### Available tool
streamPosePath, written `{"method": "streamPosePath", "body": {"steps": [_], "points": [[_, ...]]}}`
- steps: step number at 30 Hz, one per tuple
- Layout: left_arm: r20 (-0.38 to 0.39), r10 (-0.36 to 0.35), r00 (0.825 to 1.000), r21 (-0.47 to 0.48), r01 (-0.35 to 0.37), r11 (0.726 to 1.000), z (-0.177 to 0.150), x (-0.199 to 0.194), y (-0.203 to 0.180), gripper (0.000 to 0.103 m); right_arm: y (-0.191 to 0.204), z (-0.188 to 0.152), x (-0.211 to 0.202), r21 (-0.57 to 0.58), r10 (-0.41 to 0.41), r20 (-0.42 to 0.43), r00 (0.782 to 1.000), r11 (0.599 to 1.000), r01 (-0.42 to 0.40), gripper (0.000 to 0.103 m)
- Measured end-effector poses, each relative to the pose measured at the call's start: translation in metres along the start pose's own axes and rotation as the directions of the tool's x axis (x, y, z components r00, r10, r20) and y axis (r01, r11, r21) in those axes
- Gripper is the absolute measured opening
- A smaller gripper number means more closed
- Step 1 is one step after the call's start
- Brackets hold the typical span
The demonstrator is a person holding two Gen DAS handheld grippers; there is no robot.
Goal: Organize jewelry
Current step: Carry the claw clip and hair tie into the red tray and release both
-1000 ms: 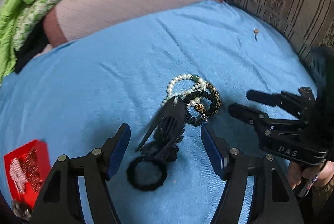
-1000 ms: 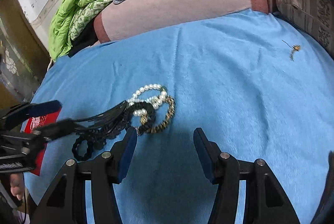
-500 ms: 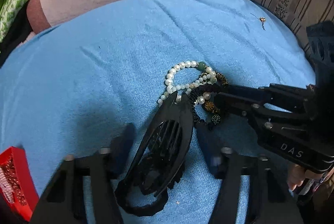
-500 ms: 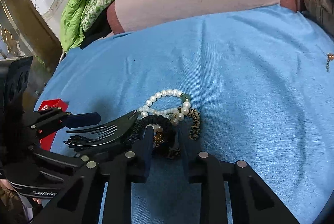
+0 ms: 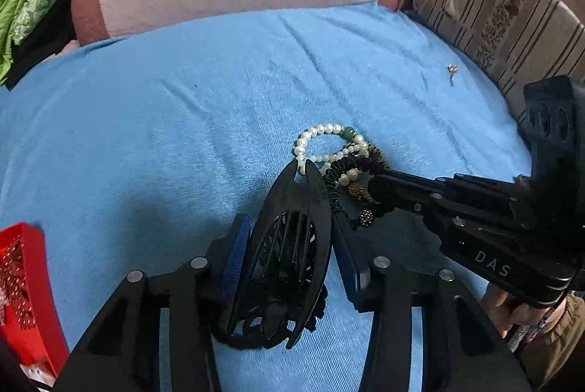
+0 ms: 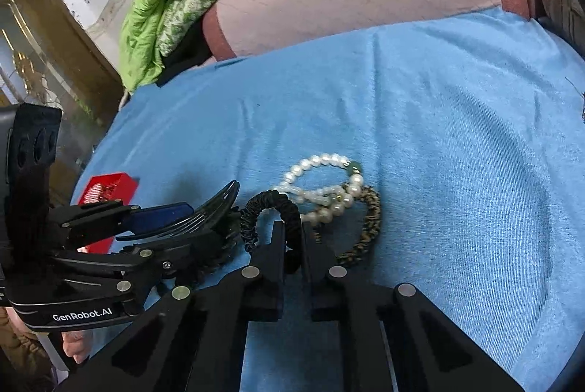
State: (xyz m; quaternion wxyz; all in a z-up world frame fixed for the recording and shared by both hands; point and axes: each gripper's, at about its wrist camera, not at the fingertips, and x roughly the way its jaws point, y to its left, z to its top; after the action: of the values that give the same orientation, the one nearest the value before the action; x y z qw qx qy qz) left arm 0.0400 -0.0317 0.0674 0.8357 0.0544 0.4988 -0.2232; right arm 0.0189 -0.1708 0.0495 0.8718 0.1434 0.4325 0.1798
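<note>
Two grippers at one jewelry heap on blue bed cover [image 5: 182,121]. Left gripper [image 5: 289,246]: jaws closing, pads against both sides of black claw hair clip [image 5: 289,246], near edge of heap. Right gripper [image 6: 292,246]: jaws together, clamped on black scrunchie [image 6: 270,205], directly right of clip. Pearl bracelet [image 6: 318,165] and leopard-print band [image 6: 369,220] beyond scrunchie, touching it. Red box [image 6: 106,185] left of clip, well apart. Small earring [image 5: 452,70] far right of heap.

Blue bedsheet [image 5: 164,136] w/ pearl bracelet [image 5: 321,140], red box [image 5: 25,289], small earring [image 5: 452,70].
</note>
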Motion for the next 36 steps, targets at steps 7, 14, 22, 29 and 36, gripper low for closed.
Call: {"method": "streamPosePath", "body": {"steps": [7, 14, 22, 29, 36], "points": [[0.076, 0.003, 0.997, -0.038, 0.000, 0.999, -0.017, -0.050, 0.009, 0.045, 0.014, -0.004, -0.022, 0.007, 0.026, 0.045, 0.999, 1.000, -0.027, 0.009], [0.122, 0.061, 0.991, -0.079, -0.051, 0.996, -0.046, -0.095, 0.040, 0.045, 0.038, -0.015, -0.031, -0.023, 0.020, 0.046, 0.999, 1.000, -0.019, 0.009], [0.132, 0.217, 0.967, -0.214, -0.186, 0.959, -0.084, -0.142, 0.125, 0.045, 0.100, -0.023, -0.023, -0.094, 0.070, 0.013, 0.997, 0.993, -0.069, 0.009], [0.092, 0.307, 0.947, -0.332, -0.261, 0.906, -0.118, -0.164, 0.203, 0.045, 0.198, -0.023, 0.003, -0.249, 0.142, -0.058, 0.988, 0.957, -0.152, 0.009], [0.030, 0.354, 0.935, -0.398, -0.313, 0.862, -0.137, -0.157, 0.260, 0.045, 0.273, -0.021, 0.044, -0.289, 0.202, -0.127, 0.971, 0.929, -0.231, 0.009]]}}
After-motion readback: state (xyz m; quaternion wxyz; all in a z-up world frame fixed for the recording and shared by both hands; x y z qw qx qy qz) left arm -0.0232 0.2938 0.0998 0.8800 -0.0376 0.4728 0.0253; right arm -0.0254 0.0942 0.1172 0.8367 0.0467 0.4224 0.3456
